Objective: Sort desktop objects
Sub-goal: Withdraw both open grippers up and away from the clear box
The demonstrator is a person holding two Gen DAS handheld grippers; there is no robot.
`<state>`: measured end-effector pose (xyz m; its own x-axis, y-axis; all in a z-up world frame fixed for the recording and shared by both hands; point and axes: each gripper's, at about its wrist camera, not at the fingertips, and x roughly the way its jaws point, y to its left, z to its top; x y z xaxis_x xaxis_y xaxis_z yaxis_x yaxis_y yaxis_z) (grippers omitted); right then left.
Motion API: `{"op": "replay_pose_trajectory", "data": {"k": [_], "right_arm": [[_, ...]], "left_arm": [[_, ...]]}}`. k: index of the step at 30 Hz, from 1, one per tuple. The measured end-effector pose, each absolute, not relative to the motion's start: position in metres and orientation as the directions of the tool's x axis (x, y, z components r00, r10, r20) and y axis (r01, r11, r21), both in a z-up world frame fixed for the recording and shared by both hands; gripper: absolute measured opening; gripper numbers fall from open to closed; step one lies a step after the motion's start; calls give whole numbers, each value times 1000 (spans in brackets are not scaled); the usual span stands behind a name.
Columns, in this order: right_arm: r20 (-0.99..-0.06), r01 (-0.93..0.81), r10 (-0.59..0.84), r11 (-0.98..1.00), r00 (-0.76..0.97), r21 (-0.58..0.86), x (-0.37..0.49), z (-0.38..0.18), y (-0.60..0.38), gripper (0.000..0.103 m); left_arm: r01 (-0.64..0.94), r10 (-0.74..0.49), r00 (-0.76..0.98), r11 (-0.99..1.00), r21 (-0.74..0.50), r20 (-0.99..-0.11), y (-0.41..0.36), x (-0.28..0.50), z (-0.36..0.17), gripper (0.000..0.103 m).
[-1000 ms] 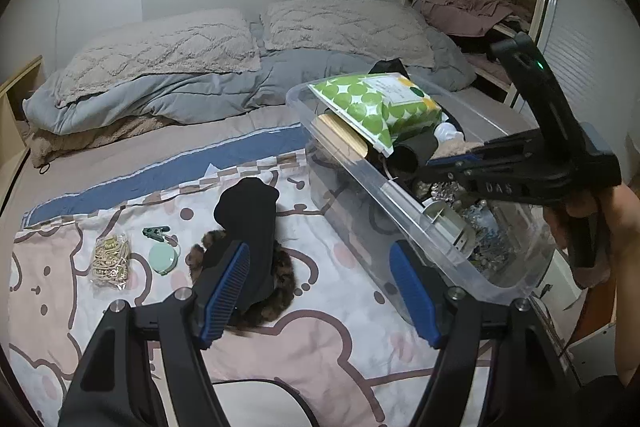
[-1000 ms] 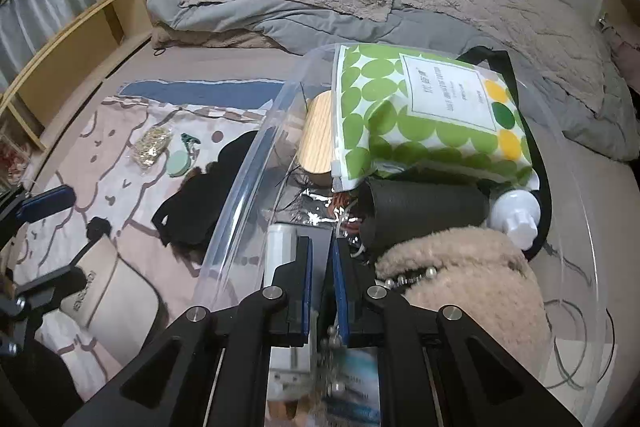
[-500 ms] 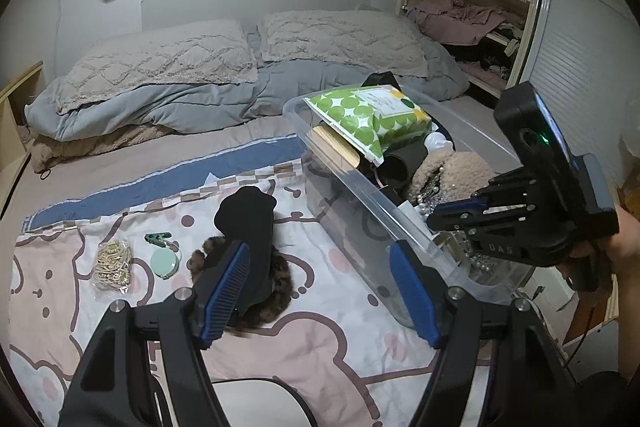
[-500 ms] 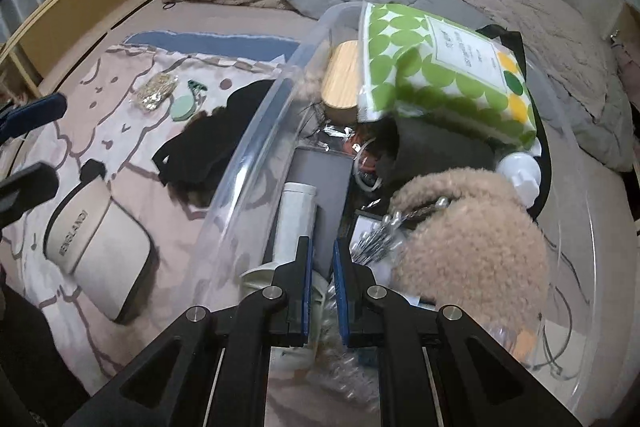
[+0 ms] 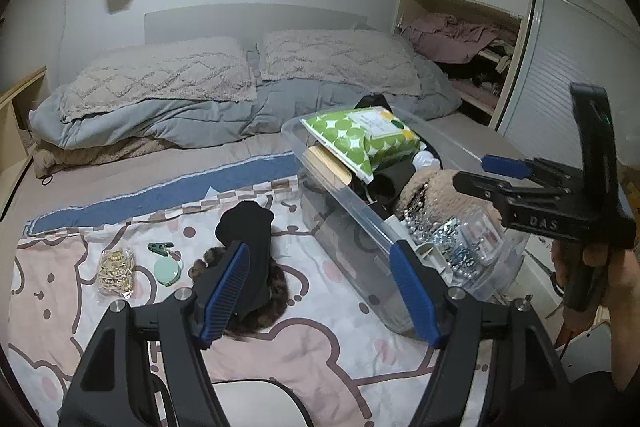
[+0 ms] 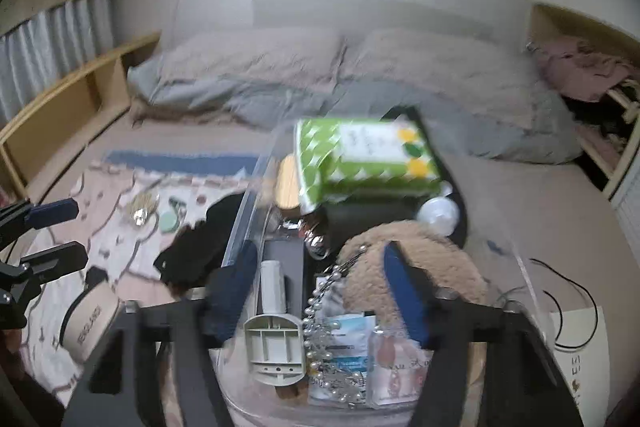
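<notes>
Green with white dots: the wipes pack. Fuzzy tan: the plush pouch. Black: the sock. Mint green: the round compact. Pink with brown bear outlines: the blanket. Grey: the pillows. Blue-padded: the tongs.

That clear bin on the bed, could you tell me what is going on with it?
A person with a claw in each hand is sorting small things into the clear bin. The right claw has just been opening over the bin, nothing between its pads. The left claw hangs open above the black cloth on the blanket.
</notes>
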<state>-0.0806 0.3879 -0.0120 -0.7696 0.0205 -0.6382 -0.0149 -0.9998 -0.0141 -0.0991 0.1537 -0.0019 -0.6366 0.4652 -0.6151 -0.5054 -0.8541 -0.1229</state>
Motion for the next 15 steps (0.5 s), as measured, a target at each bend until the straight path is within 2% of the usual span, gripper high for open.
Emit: {"op": "replay_pose_trajectory", "data": {"k": [1,3,5,8,9,11,15], "right_arm": [[-625,-26,30,-1000,-780,-17,-76,-10,388,68],[-605,-38,36,-999,-796,-9,-68,-7,389,77],[-586,-52,50,-999,-809,-13,-61,-5,387,93],[-552,-85,90,-996,-829,-36,-52,-3,384,102],[-547,-94,99,-995,-832,-37,-49,-2,384,103],[-537,-112,109,-993,-836,-27,-43,-2,385,103],[-528,-134,118,-991,-841,-9,-35,-3,388,103]], "left_arm": [[-507,468,-637,-853,-125,-613,153,-98,-1,73],[-509,474,-636,-851,-130,-609,153,-96,1,73],[-515,479,-640,-848,-128,-601,152,-91,4,73],[-520,477,-653,-847,-110,-588,152,-86,7,73],[-522,476,-659,-847,-102,-583,153,-84,9,73],[-524,475,-670,-847,-89,-570,153,-80,11,84],[-524,468,-700,-850,-58,-540,154,-73,16,91]]}}
